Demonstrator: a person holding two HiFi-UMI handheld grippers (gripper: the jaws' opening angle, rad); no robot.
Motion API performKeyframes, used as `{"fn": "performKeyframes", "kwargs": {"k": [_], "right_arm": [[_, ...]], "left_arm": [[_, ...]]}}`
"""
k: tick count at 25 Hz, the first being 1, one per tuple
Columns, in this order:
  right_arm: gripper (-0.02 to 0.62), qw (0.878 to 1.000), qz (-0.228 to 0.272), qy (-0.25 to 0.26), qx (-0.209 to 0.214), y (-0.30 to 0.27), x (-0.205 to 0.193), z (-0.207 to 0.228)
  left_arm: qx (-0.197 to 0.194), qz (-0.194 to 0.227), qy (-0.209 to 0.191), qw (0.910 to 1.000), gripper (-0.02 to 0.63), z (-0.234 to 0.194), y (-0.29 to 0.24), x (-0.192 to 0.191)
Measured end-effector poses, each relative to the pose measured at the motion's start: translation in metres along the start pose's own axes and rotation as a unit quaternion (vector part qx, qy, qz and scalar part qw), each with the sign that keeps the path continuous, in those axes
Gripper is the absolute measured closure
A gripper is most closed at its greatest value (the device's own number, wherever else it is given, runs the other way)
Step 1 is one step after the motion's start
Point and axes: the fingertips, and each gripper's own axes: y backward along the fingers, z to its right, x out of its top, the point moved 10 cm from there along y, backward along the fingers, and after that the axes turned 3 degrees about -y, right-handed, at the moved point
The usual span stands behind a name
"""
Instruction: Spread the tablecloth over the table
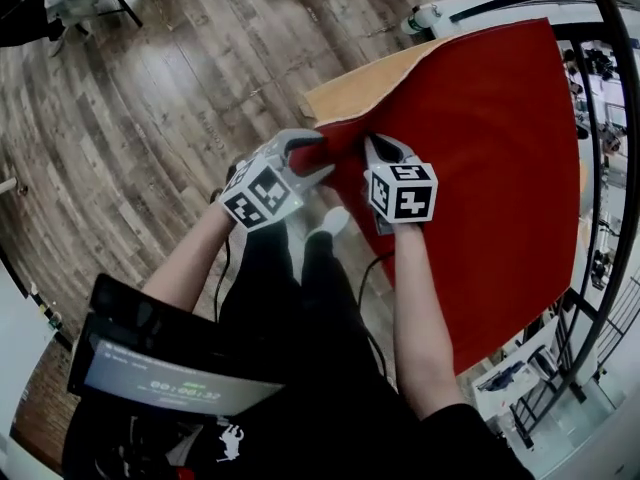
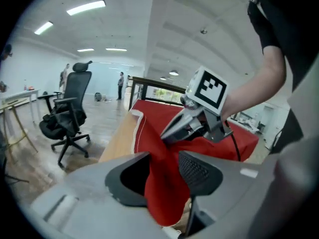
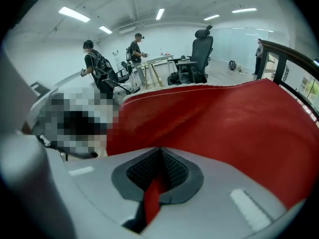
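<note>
Near an office chair [image 2: 70, 114], right fingers [image 3: 172, 172] pinch the tablecloth [image 1: 485, 168]; left fingers [image 2: 200, 171] gape.

From where I stand, the tablecloth [image 1: 500, 158] filling the right of the head view is red cloth, matt and smooth, falling in soft folds, with a paler stitched hem. At upper centre the bare table top [image 1: 350, 90] looks like light, smooth wood. The floor [image 1: 170, 98] on the left is grey-brown planking, grained, with a faint sheen. The left gripper [image 1: 322, 156] and right gripper [image 1: 372, 146] have matt grey plastic shells. Their pads [image 2: 197, 169] are dark, rubbery and finely cross-hatched. The railing [image 3: 289, 54] at the upper right of the right gripper view looks like dark metal.
</note>
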Motion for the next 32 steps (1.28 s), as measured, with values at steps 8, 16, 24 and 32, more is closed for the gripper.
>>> {"fn": "performKeyframes", "kwargs": {"k": [8,16,24,32], "right_arm": [[0.586,0.998,0.021,0.022,-0.052,-0.004,-0.004,-0.008],[0.586,0.992,0.054,-0.042,-0.104,0.015,-0.027,-0.041],[0.586,0.93,0.179,-0.239,-0.216,0.16,-0.164,-0.035],[0.586,0.856,0.354,-0.276,-0.255,0.372,-0.331,-0.095]], "left_arm": [[0.075,0.011,-0.008,0.9971,0.374,-0.044,0.012,0.002],[0.026,0.034,-0.005,0.9991,0.482,-0.018,-0.005,0.003],[0.036,-0.053,-0.049,0.9967,0.531,-0.004,-0.017,0.01],[-0.008,0.025,-0.088,0.9958,0.6,0.165,0.024,0.089]]}}
